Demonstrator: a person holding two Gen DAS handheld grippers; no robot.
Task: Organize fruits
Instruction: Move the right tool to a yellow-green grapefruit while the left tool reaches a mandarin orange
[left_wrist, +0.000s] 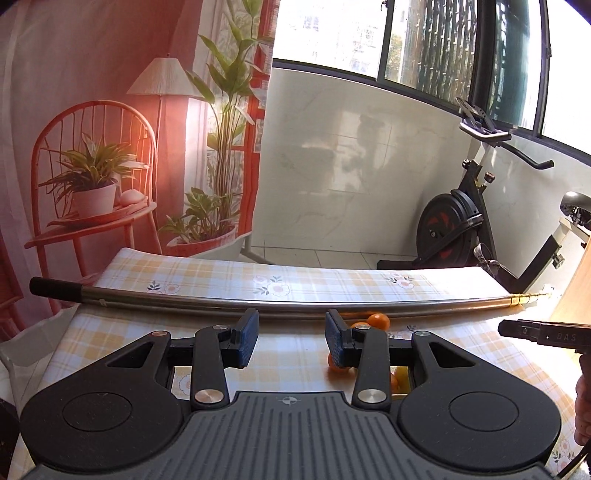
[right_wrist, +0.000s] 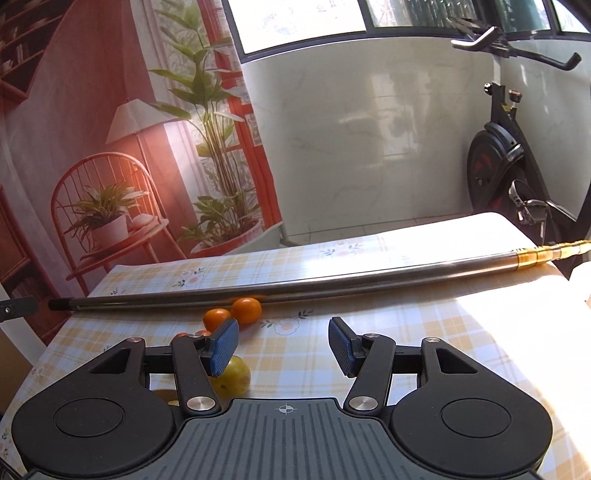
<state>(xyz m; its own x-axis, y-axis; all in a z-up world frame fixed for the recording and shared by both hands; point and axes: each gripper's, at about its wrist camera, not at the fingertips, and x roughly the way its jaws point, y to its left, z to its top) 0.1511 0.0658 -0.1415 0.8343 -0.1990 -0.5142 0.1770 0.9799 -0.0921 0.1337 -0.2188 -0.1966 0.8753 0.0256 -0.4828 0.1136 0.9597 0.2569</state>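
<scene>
I have both grippers over the checked, flower-printed surface (right_wrist: 406, 332), and neither holds anything. My left gripper (left_wrist: 291, 338) has its jaws spread wide with only cloth between the blue pads. My right gripper (right_wrist: 282, 345) is parted the same way, empty.

The fruit sits between the two grippers. Through the right wrist camera I see two oranges (right_wrist: 246, 310) touching each other just in front of a long metal pole (right_wrist: 332, 282) that lies across the surface. A yellow-green fruit (right_wrist: 234, 376) rests nearer, partly hidden behind my right gripper's left finger (right_wrist: 223, 345). In the left wrist camera the oranges (left_wrist: 378, 320) show beyond the right finger, with another orange (left_wrist: 338, 365) half covered below it. An exercise bike (left_wrist: 458, 221) stands by the tiled wall.
</scene>
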